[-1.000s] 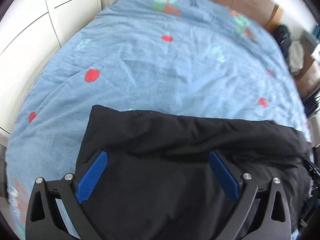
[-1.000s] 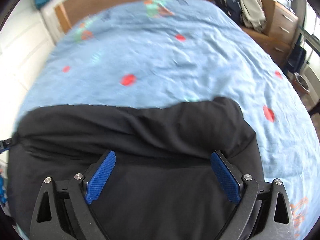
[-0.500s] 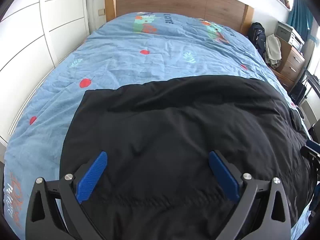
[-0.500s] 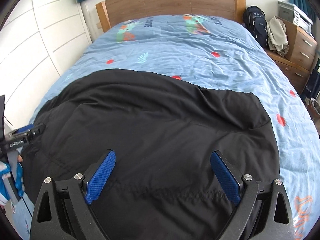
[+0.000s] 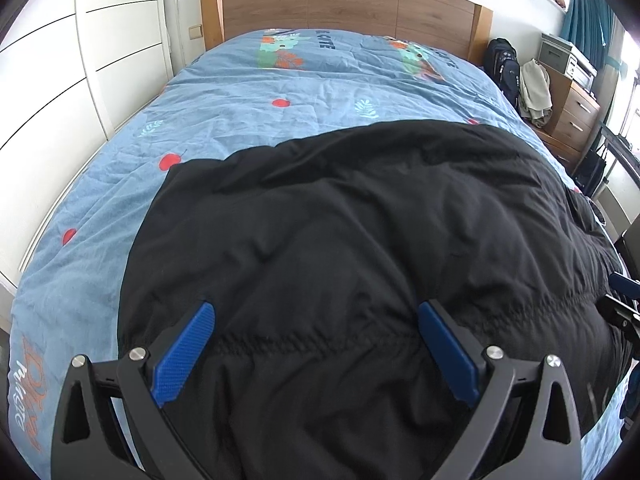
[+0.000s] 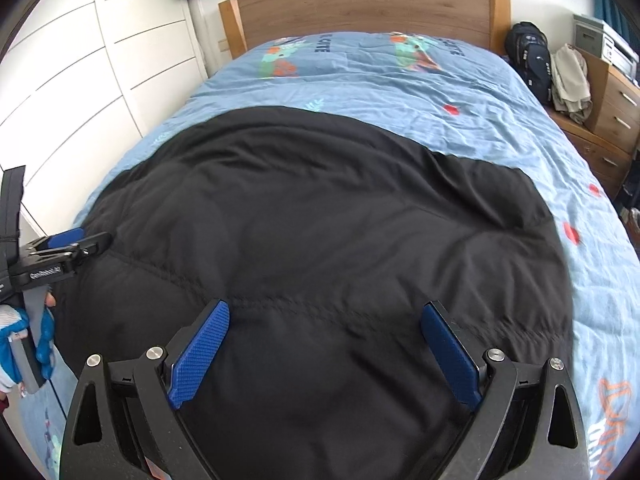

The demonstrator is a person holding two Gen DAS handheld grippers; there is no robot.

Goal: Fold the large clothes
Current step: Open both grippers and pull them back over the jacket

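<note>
Both grippers now sit farther back, jaws wide apart and holding nothing, above the black coat (image 5: 360,248) spread across the frame's middle on the bed (image 5: 248,120); next, I think, grab an edge to fold.

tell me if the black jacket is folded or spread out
Spread out: the black jacket lies open and wide across the blue bedspread, with no fold made in it.

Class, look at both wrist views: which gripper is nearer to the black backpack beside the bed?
Right. The backpack stands by the headboard on the bed's right side. The right gripper hangs over the jacket's right part, the left gripper over its left part, farther away.
</note>
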